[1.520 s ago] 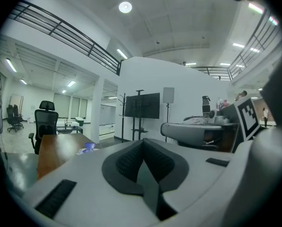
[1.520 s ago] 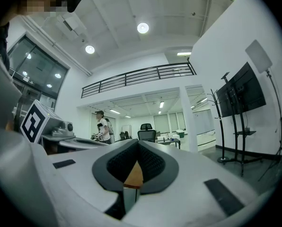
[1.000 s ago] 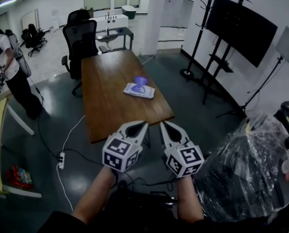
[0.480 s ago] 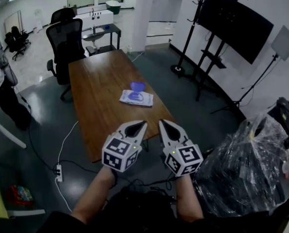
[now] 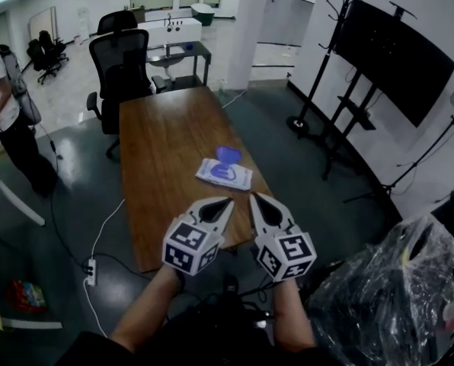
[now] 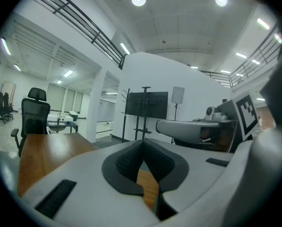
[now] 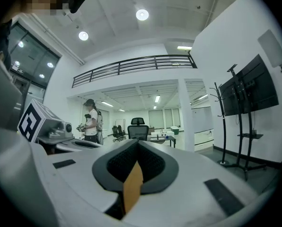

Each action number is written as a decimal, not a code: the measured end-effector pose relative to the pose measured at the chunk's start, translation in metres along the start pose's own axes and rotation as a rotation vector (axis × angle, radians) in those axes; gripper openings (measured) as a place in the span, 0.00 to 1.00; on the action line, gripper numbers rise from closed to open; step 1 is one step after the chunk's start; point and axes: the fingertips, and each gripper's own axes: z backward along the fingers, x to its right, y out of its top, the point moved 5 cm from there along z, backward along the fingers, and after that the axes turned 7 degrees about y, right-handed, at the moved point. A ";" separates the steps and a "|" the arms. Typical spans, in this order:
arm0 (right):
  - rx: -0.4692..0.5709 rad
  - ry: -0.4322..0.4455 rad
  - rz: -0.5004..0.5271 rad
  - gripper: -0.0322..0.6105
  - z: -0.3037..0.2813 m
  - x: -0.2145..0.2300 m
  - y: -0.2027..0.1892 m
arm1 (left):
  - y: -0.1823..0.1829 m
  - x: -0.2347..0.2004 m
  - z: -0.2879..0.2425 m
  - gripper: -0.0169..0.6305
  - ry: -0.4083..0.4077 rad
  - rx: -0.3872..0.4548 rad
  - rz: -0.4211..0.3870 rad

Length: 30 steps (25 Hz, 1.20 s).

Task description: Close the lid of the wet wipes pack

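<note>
Wooden table (image 5: 158, 143) bears the wet wipes pack (image 5: 223, 173) by its right edge, purple lid (image 5: 228, 155) raised. Over the table's near end, left gripper (image 5: 224, 204) and right gripper (image 5: 256, 199) hover closed, empty, apart from the pack.

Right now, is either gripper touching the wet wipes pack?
Apart. In the head view, bare table shows between the wet wipes pack and the left gripper and right gripper.

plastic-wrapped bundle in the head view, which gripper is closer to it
Right. The right gripper sits just left of the plastic-wrapped bundle; the left gripper is farther left, on the right gripper's other side.
</note>
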 end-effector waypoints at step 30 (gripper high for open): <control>-0.087 0.212 -0.025 0.06 -0.134 0.179 -0.013 | 0.004 -0.079 -0.175 0.04 0.243 -0.060 0.065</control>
